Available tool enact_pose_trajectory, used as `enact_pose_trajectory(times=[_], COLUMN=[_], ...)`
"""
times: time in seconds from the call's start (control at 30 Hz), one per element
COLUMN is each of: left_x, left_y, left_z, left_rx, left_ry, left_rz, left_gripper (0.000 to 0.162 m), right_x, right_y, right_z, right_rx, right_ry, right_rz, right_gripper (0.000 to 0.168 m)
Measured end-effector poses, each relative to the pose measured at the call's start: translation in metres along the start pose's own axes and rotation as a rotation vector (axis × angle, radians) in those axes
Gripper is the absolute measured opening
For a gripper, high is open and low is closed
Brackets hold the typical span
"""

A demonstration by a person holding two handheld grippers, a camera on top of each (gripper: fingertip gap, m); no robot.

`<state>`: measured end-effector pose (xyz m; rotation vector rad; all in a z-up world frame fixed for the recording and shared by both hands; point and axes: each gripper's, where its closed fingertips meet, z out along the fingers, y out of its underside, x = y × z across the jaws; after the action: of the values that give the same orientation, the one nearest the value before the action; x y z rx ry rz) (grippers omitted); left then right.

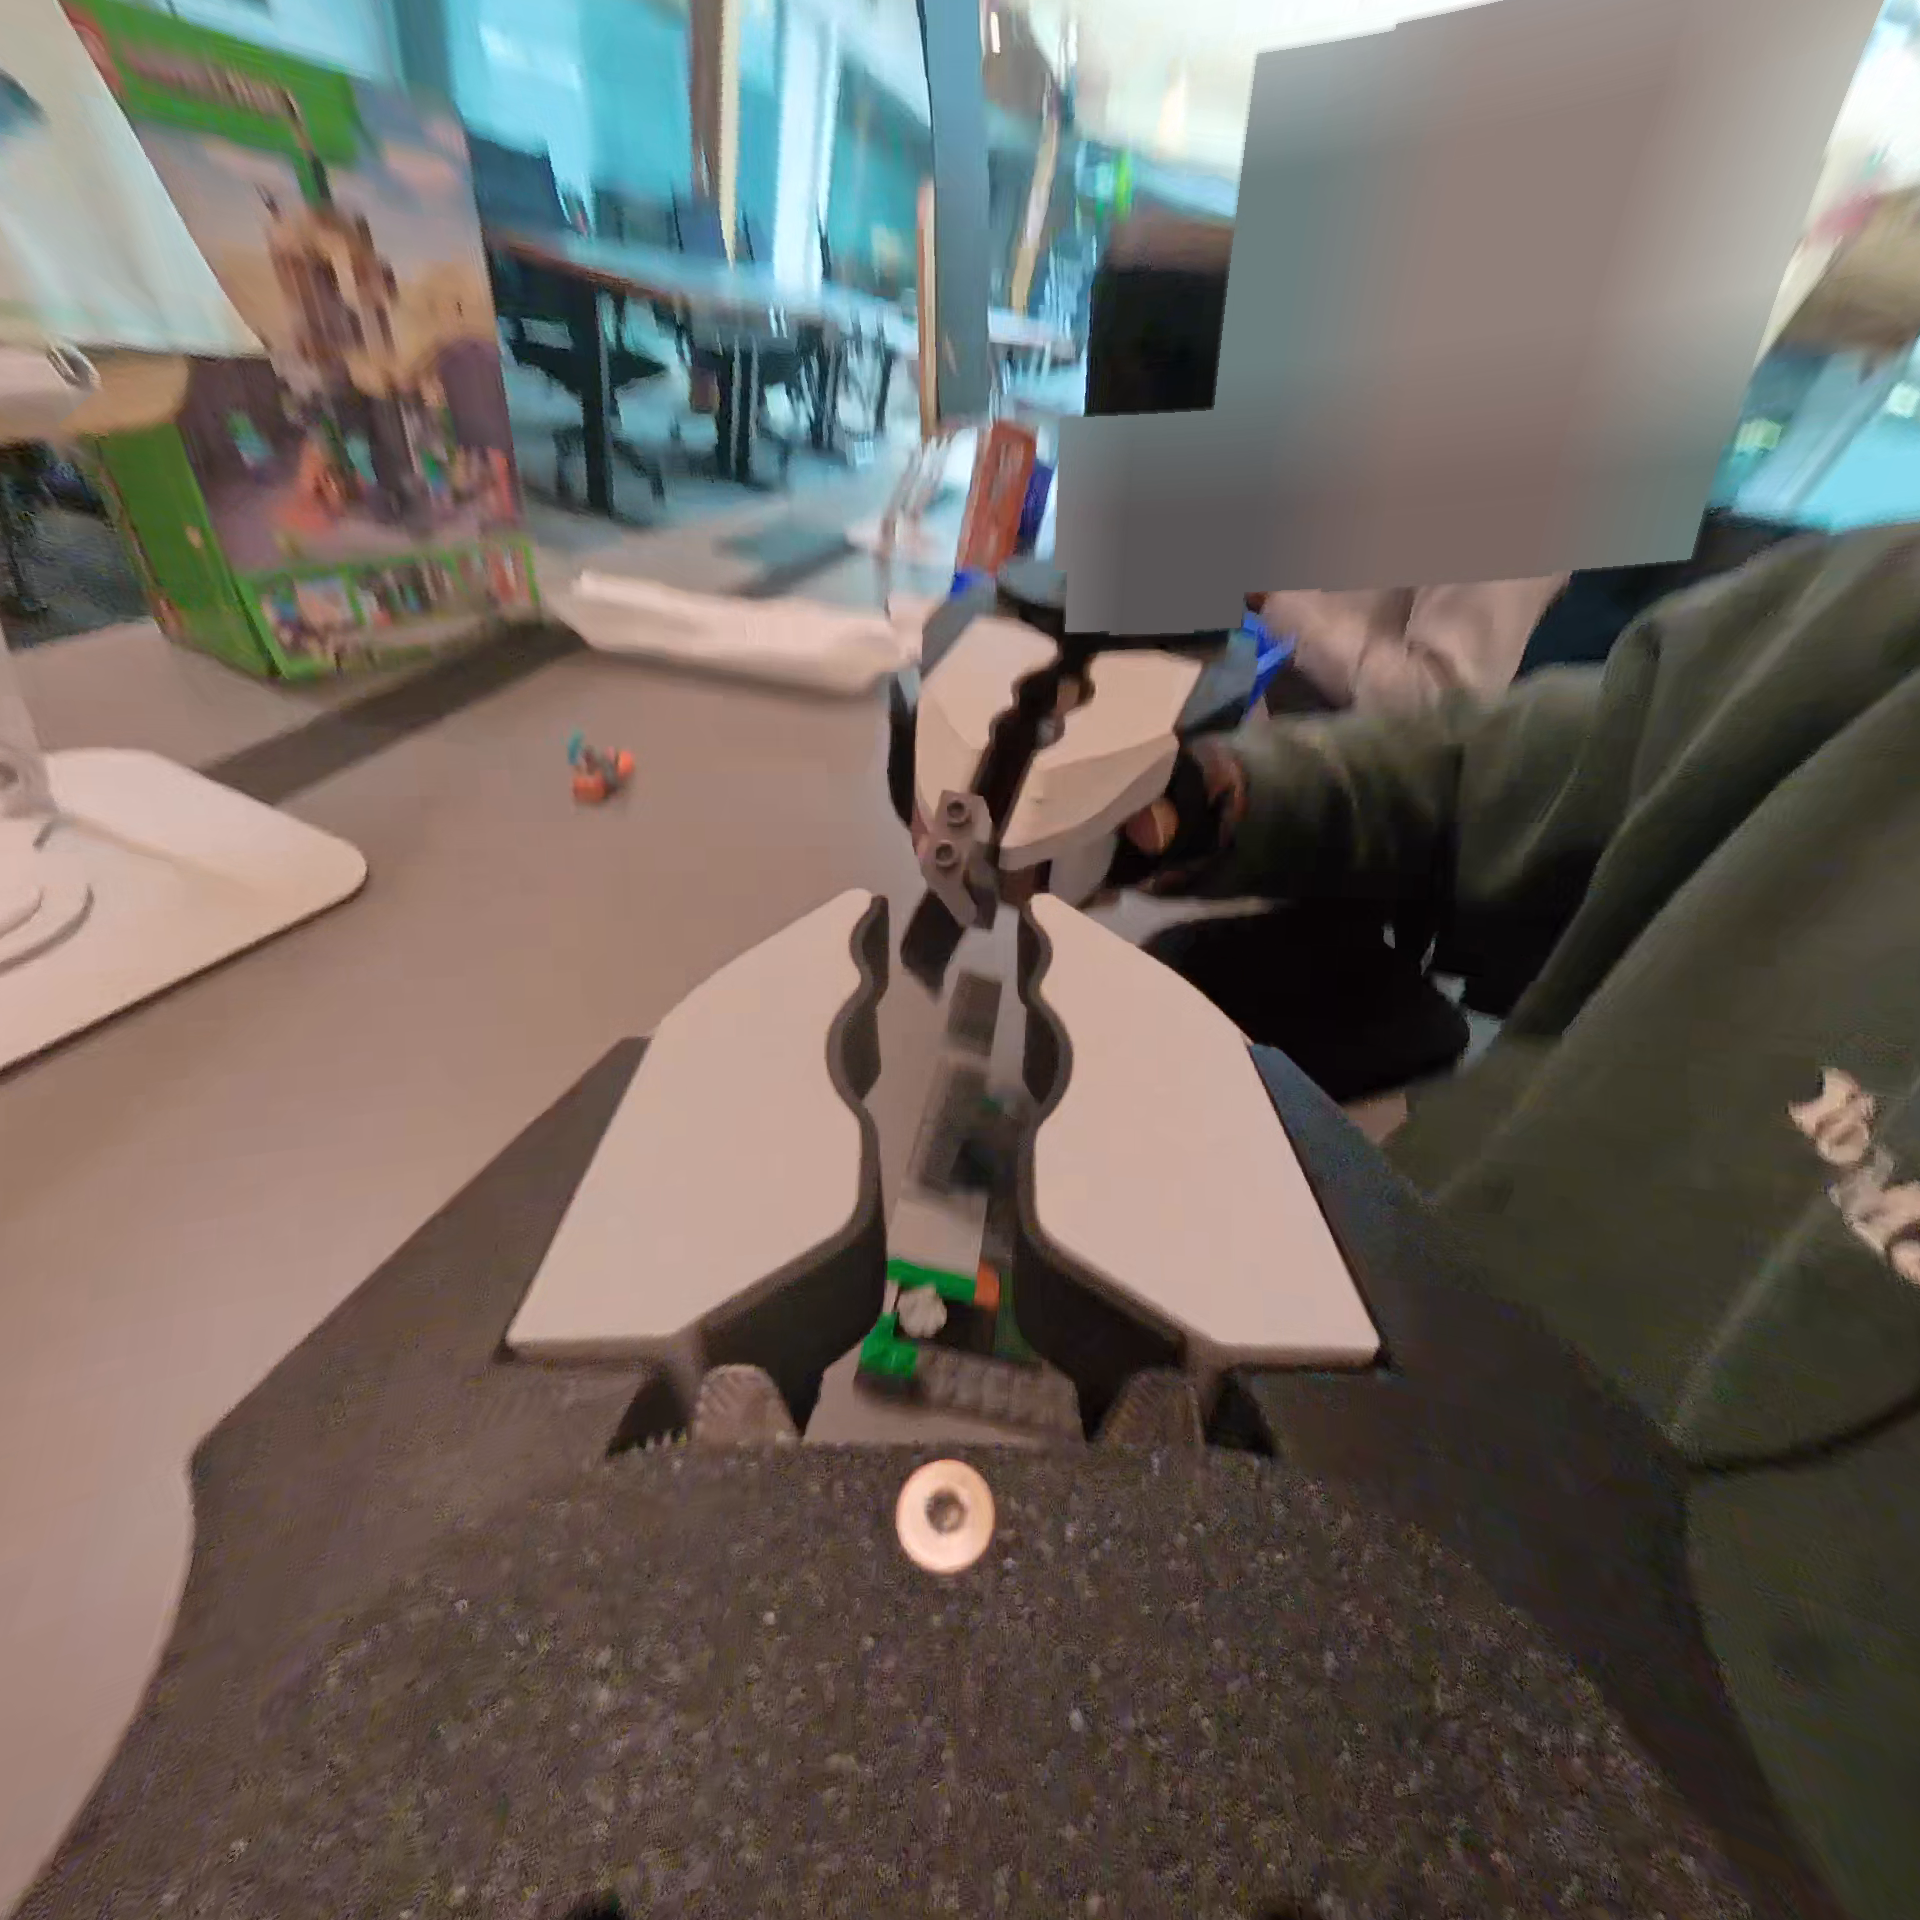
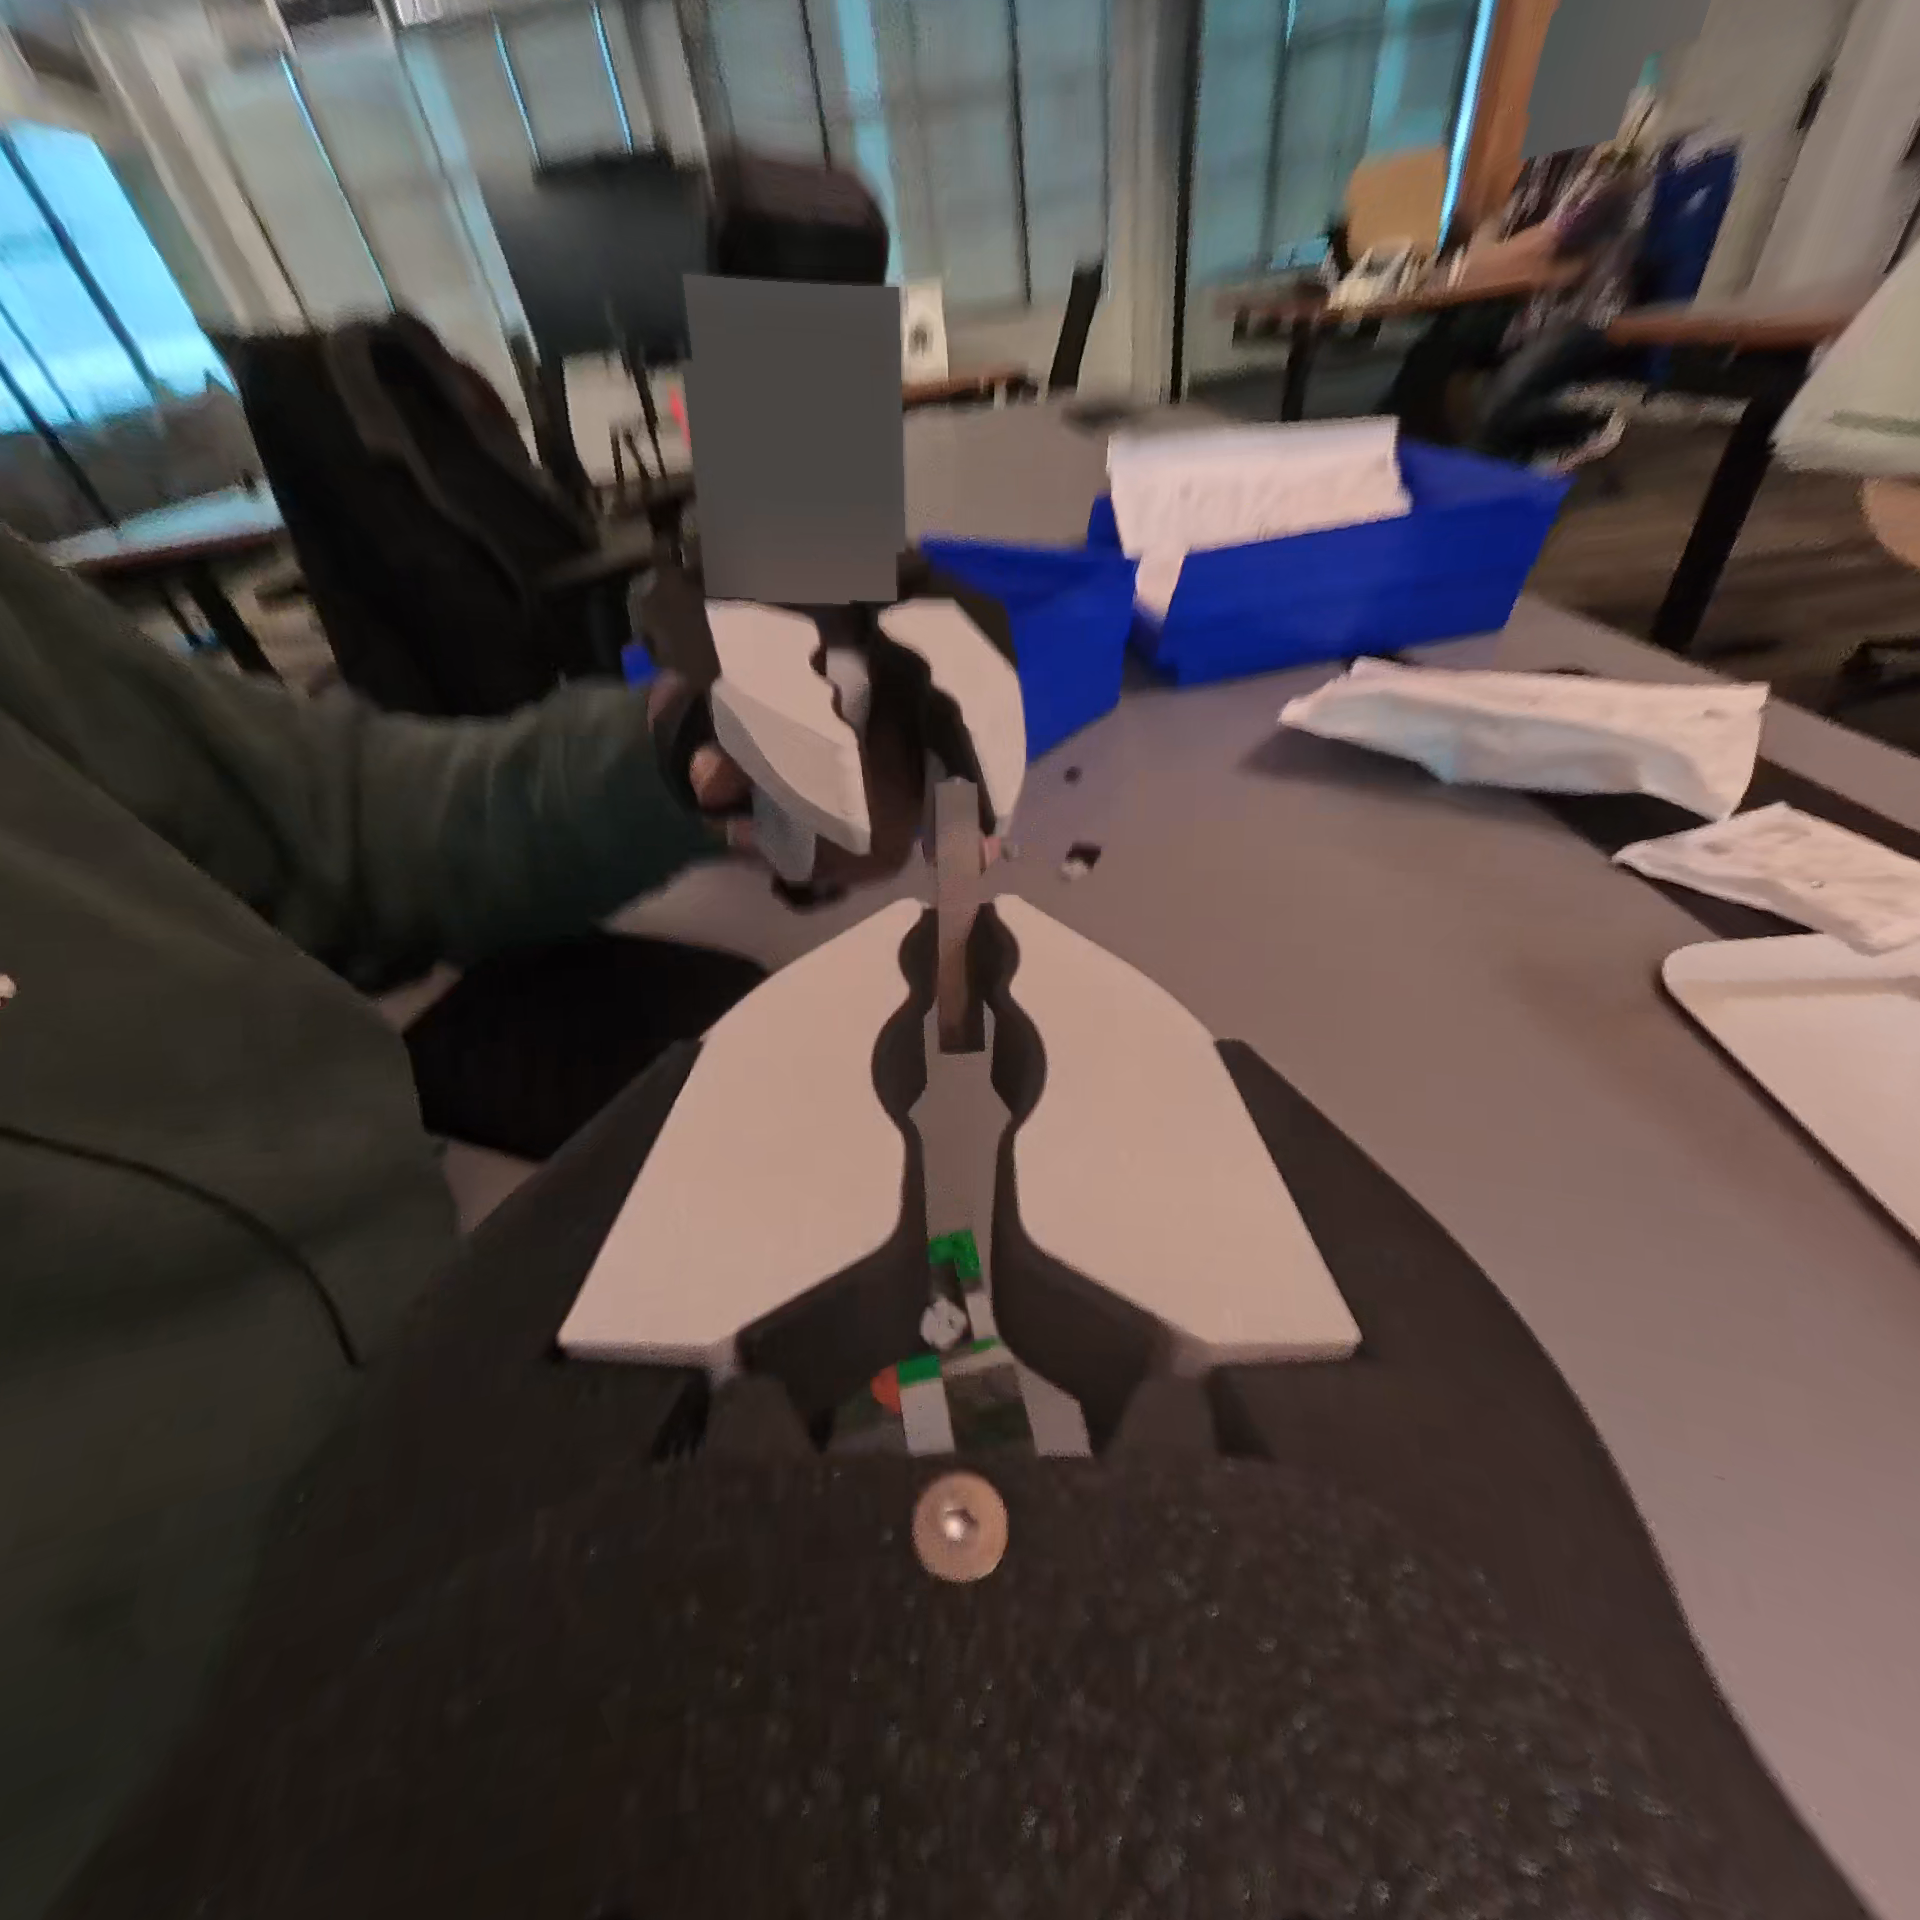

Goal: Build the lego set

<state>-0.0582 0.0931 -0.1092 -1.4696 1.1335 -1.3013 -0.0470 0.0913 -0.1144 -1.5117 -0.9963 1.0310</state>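
While the colourful printed cardboard set box (image 1: 343, 416) stood at the far left of the grey table (image 1: 436, 935), with a small orange and blue brick cluster (image 1: 601, 771) loose beyond it, the two tools met in mid-air at the centre. The left gripper (image 1: 951, 925) was closed narrowly on a tall grey and green brick assembly (image 1: 951, 1122). Facing it, the right gripper (image 2: 954, 914) pinched a dark grey studded plate (image 1: 958, 840), its end touching or nearly touching the assembly's top. The step looked like joining plate to assembly; next it would need studs aligned and a firm squeeze together. Further right lay white paper bags (image 2: 1538, 727) and blue plastic bins (image 2: 1351, 582).
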Motion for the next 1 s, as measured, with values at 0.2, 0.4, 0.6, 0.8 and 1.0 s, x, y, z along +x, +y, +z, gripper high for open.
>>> enact_pose_trajectory(times=[0.2,0.4,0.6,0.8,1.0], left_x=[0.016,0.016,0.007,0.007,0.007], left_y=[-0.009,-0.009,0.012,0.043,0.06], left_z=[0.014,0.013,0.01,0.016,0.019], left_rx=[0.097,0.067,-0.145,-0.428,-0.546], left_ry=[-0.007,-0.029,-0.104,-0.121,-0.129], left_rz=[0.042,0.067,0.16,0.244,0.287], left_gripper=[0.01,0.008,0.007,0.007,0.007], right_x=[-0.01,-0.01,-0.008,-0.012,-0.014], right_y=[-0.021,-0.022,-0.009,0.013,0.04], right_z=[-0.004,-0.004,-0.003,0.001,0.005], right_rx=[0.23,0.237,-0.006,-0.449,-0.633], right_ry=[-0.006,-0.019,-0.038,-0.076,-0.104], right_rz=[0.067,0.073,-0.034,-0.228,-0.291], right_gripper=[0.007,0.007,0.02,0.029,0.008])
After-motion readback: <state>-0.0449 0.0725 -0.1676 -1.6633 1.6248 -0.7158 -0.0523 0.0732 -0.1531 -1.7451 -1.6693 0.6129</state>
